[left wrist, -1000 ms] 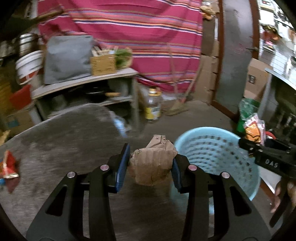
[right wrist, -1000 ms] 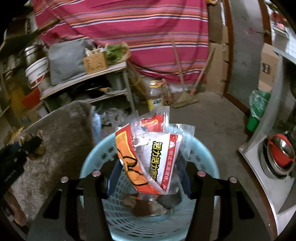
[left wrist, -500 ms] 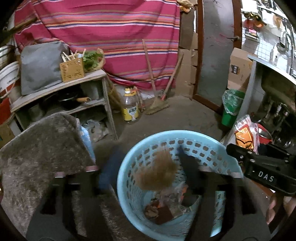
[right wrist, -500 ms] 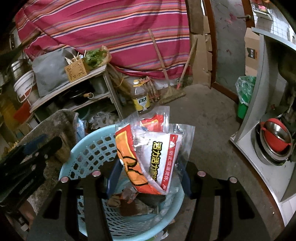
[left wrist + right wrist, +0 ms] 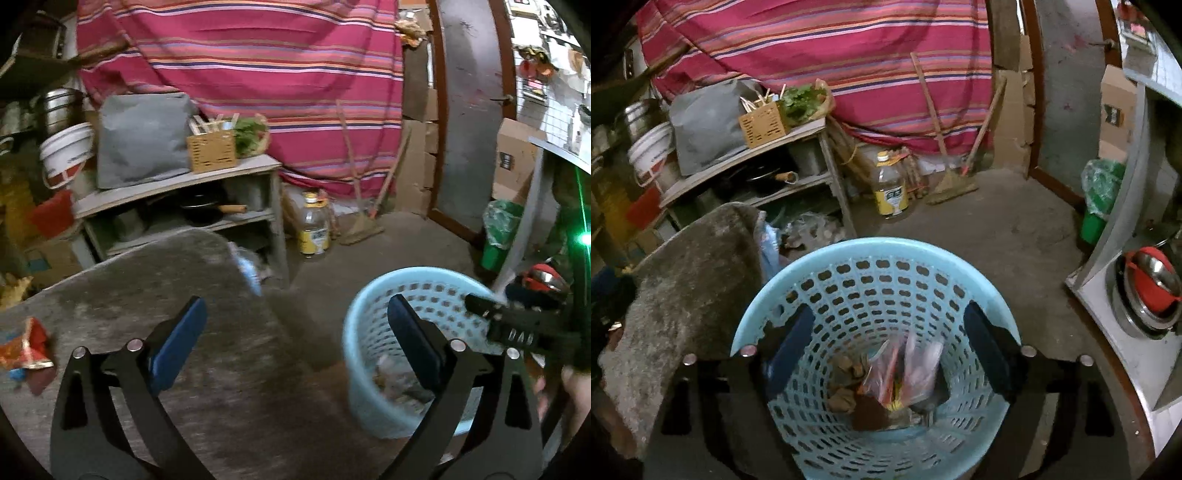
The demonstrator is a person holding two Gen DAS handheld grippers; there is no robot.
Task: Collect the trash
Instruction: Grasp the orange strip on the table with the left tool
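A light blue perforated basket [image 5: 875, 254] stands on the floor under my right gripper [image 5: 886, 328]. Its jaws are opening with nothing between them, and the orange and clear snack bag [image 5: 908, 373] lies blurred at the basket's bottom among brown paper scraps [image 5: 842, 398]. My left gripper [image 5: 295, 317] hovers over the grey table top [image 5: 122, 295], left of the basket [image 5: 373, 306]; its jaws are opening wide and hold nothing. A red crumpled wrapper [image 5: 26, 347] lies on the table at the far left. The right gripper [image 5: 513, 325] shows at the right edge.
A shelf unit [image 5: 177, 184] with a grey bag, a wooden box and greens stands behind the table. An oil bottle [image 5: 314, 225], a broom [image 5: 360, 225] and a green bin [image 5: 498, 236] are on the floor. A counter with red bowls [image 5: 1148, 291] is at the right.
The left gripper swung over the basket, let go of the brown paper bag into it and came back over the table. The right gripper opened and dropped the snack bag into the basket.
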